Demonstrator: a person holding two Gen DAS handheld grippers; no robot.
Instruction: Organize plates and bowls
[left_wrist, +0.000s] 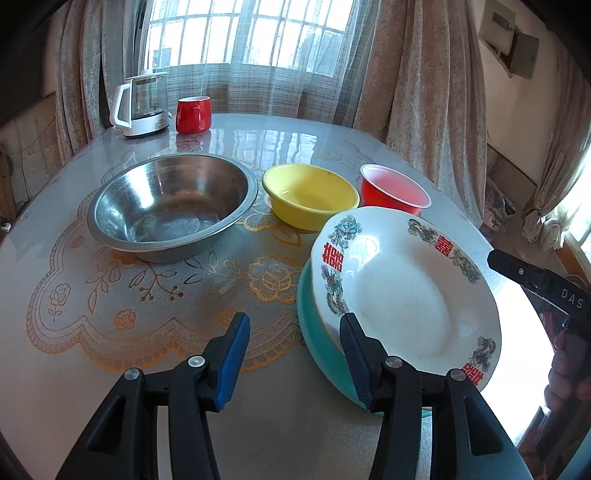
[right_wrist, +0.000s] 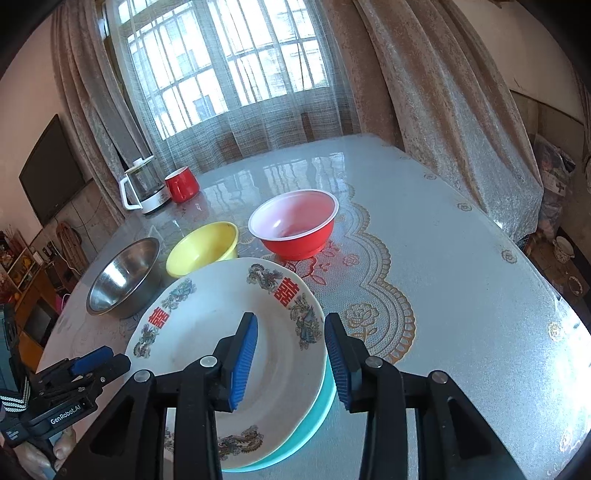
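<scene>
On the teal plate (right_wrist: 314, 417), a white plate (right_wrist: 207, 354) rests

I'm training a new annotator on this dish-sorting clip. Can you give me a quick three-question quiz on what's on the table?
1. True or false: the white patterned plate rests on the teal plate.
2. Which bowl stands between the other two? A) steel bowl B) yellow bowl C) red bowl
3. Fill in: beside the kettle stands a red ____.

Key: 1 true; 2 B; 3 mug.
</scene>
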